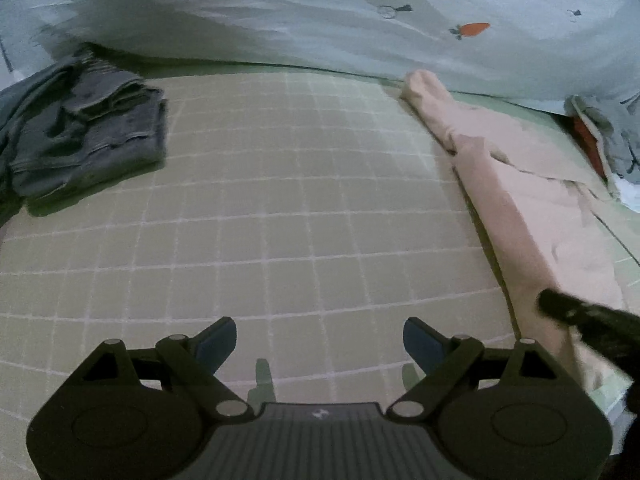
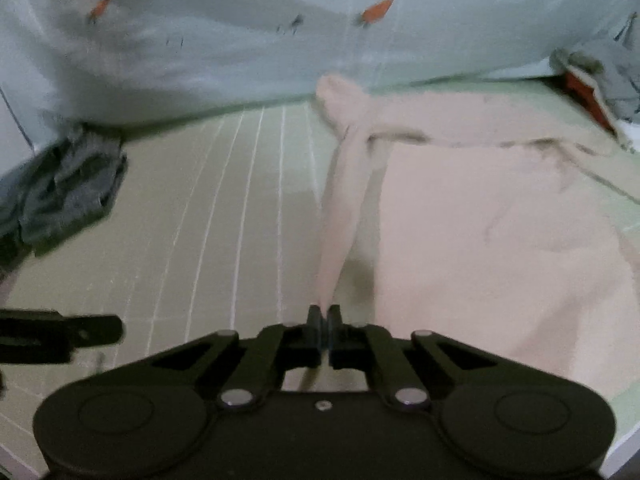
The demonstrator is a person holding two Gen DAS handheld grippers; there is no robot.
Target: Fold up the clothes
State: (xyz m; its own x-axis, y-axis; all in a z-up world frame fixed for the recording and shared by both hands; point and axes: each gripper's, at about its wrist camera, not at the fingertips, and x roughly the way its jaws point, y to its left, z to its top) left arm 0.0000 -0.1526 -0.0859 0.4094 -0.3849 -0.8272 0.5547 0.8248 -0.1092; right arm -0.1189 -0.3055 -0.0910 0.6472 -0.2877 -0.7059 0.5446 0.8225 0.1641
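A pale pink garment [image 2: 480, 216] lies spread on the green grid mat [image 2: 208, 208]. My right gripper [image 2: 324, 314] is shut on the end of its long sleeve [image 2: 344, 208], which is lifted and stretched toward the camera. In the left wrist view the same pink garment [image 1: 516, 196] runs along the right side, and the right gripper [image 1: 576, 316] shows as a dark shape on it. My left gripper [image 1: 320, 340] is open and empty, low over the bare mat [image 1: 280, 200], left of the garment.
A folded dark grey garment [image 1: 88, 136] sits at the mat's far left; it also shows in the right wrist view [image 2: 76, 188]. A light blue sheet with carrot prints [image 1: 360, 12] hangs behind. A grey and orange pile of clothes [image 2: 596, 80] lies at the far right.
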